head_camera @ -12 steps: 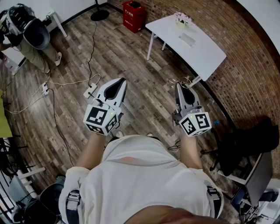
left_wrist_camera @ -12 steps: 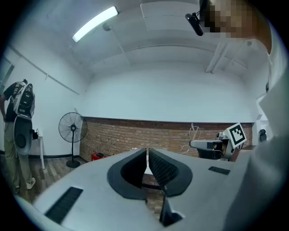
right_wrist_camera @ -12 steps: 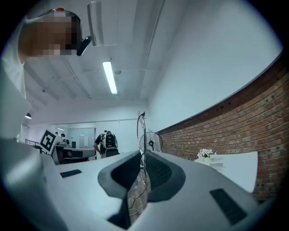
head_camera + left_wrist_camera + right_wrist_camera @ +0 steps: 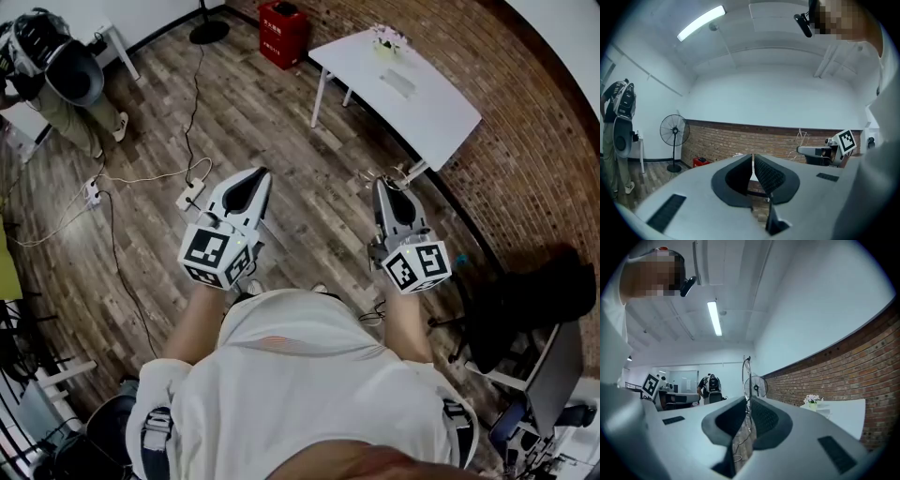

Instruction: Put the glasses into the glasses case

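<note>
Right tongs (image 4: 746, 400) clamped on wire-rimmed glasses (image 4: 746, 376) rising between them, left tongs (image 4: 753, 158) closed, empty

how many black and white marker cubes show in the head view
2. One black-and-white marker cube rides the left gripper, left of centre; the other rides the right gripper, right of centre. None seems hidden.

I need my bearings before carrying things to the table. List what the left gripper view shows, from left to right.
Person with backpack → standing fan → red box → left gripper → right gripper, holding the glasses.
</note>
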`<action>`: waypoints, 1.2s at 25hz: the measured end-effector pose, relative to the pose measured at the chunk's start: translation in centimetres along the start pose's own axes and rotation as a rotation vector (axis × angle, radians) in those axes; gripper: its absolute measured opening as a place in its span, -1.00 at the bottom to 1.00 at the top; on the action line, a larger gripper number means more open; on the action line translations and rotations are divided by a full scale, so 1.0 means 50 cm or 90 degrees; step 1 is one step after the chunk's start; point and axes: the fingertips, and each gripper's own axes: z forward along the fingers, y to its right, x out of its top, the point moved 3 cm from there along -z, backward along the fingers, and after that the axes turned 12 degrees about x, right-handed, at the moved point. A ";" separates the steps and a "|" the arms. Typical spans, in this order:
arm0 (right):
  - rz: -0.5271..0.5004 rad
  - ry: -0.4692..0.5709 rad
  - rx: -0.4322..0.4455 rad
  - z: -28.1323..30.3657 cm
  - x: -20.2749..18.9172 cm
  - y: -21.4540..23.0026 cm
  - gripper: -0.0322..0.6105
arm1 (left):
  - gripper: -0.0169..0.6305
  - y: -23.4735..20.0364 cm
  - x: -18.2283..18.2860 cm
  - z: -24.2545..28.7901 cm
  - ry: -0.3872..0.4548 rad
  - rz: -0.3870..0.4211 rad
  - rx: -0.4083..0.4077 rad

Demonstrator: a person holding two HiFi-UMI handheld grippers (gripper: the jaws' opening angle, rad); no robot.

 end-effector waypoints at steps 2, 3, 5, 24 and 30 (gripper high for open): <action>0.000 -0.001 -0.001 0.001 -0.002 -0.002 -0.63 | -0.87 -0.003 -0.001 -0.001 -0.001 -0.002 -0.002; 0.001 -0.002 -0.002 0.002 -0.002 -0.003 -0.63 | -0.87 -0.004 0.000 -0.002 -0.001 -0.002 -0.002; 0.001 -0.004 -0.005 0.003 -0.002 -0.005 -0.63 | -0.87 -0.008 0.001 -0.003 -0.002 -0.004 -0.004; 0.040 -0.027 0.010 0.115 -0.076 -0.106 -0.62 | -0.87 -0.167 -0.067 -0.055 -0.039 -0.053 -0.006; 0.063 -0.048 0.002 0.145 -0.099 -0.011 -0.62 | -0.87 -0.166 -0.084 0.026 -0.059 -0.060 0.000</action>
